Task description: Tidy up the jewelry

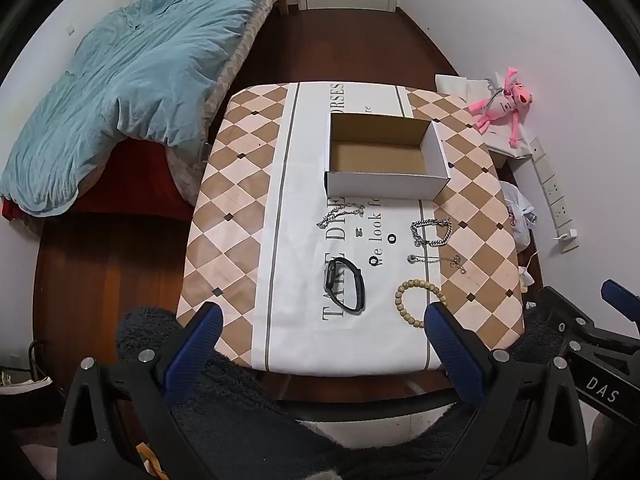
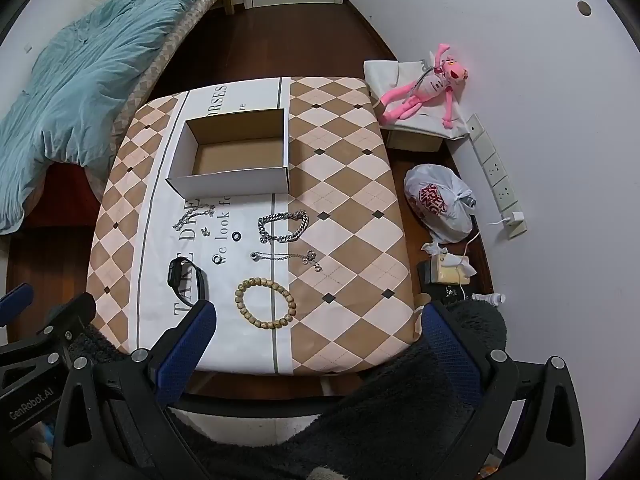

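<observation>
Your jaws: left gripper and right gripper both spread, empty.
Watch: on its side, long axis toward the box.

Soft, even indoor light fills both fisheye views, brightest on the white walls. The dark wood floor shows a dull sheen at left. Straight lines bow strongly toward the edges, the corners fall black, and the centre stays sharp.
</observation>
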Demonstrator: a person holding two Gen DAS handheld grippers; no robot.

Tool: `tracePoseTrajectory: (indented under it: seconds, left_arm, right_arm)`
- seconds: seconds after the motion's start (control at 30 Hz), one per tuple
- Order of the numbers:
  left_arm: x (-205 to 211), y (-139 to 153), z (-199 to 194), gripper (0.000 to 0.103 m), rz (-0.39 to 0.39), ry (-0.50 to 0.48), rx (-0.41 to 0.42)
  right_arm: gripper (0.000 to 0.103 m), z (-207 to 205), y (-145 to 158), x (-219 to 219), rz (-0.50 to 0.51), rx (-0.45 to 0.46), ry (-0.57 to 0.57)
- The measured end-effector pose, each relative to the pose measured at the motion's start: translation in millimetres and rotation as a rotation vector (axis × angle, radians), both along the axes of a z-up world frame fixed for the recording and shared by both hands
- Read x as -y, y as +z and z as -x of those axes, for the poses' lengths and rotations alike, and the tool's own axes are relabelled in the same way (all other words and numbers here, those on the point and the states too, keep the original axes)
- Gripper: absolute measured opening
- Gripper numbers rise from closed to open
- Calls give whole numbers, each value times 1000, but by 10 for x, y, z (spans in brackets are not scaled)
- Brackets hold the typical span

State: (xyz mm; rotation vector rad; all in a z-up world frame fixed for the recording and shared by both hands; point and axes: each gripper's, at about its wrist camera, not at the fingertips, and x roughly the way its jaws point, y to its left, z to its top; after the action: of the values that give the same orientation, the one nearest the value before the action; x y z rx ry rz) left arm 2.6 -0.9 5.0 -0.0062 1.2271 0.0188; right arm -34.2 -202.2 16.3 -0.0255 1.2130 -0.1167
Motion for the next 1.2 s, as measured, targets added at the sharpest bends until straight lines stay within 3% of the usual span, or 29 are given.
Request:
tracePoseTrajectory:
  seconds: [1.2]
  left_arm:
    - [54,67,1,103,-15,-16,29]
  right_arm:
    - [103,-29,106,77,11,14,-4]
